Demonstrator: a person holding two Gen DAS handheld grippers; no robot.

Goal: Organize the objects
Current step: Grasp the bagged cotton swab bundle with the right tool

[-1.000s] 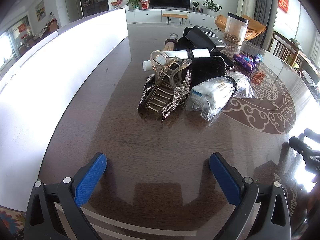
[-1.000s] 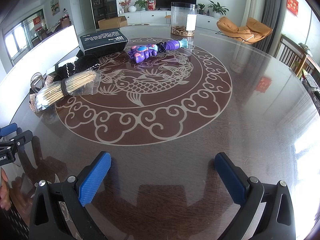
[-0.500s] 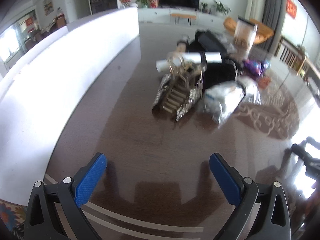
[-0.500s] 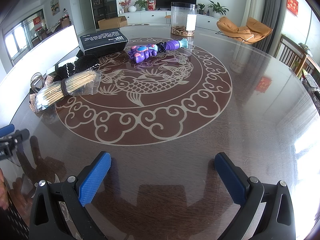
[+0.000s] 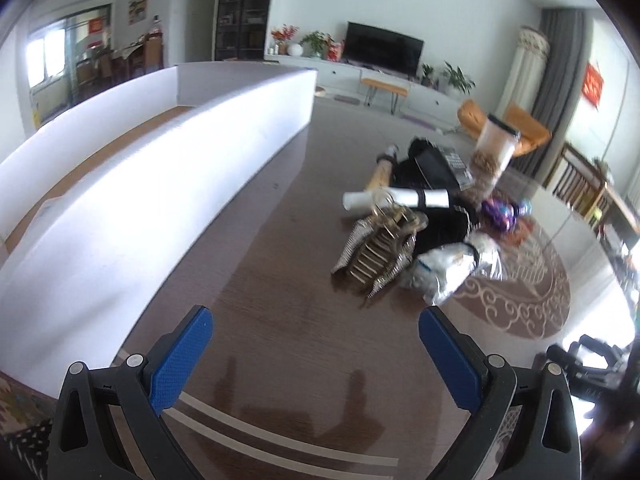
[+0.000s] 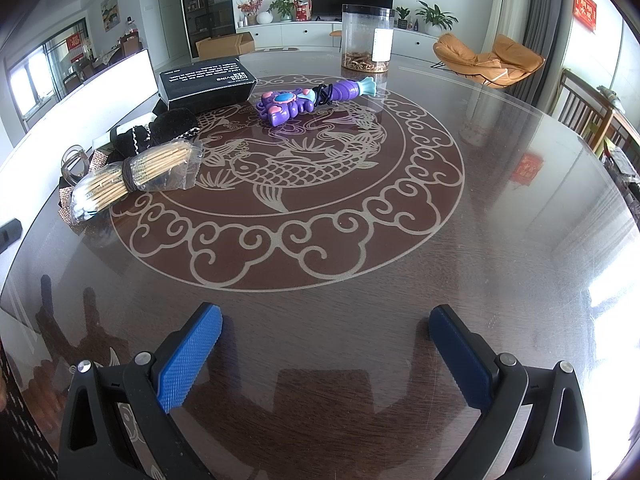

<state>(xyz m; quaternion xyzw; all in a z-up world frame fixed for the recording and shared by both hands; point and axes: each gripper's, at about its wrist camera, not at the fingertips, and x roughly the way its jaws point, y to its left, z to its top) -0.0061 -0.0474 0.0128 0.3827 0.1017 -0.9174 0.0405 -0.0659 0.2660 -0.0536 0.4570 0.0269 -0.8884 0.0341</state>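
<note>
We hold the left gripper (image 5: 314, 332) and right gripper (image 6: 325, 328) spread wide, empty, above the dark glass-topped table (image 6: 360, 248). Beyond its fish medallion (image 6: 288, 168): bagged cotton swabs (image 6: 132, 178), purple plastic toy (image 6: 316, 98), black box (image 6: 206, 84).

Bare table (image 5: 280, 280) lies between the white box (image 5: 168, 184) wall and the clutter pile (image 5: 404, 240).

Purple toy (image 6: 316, 100), black box (image 6: 206, 84), dark brown table (image 6: 360, 320) with pale fish-and-cloud medallion.
</note>
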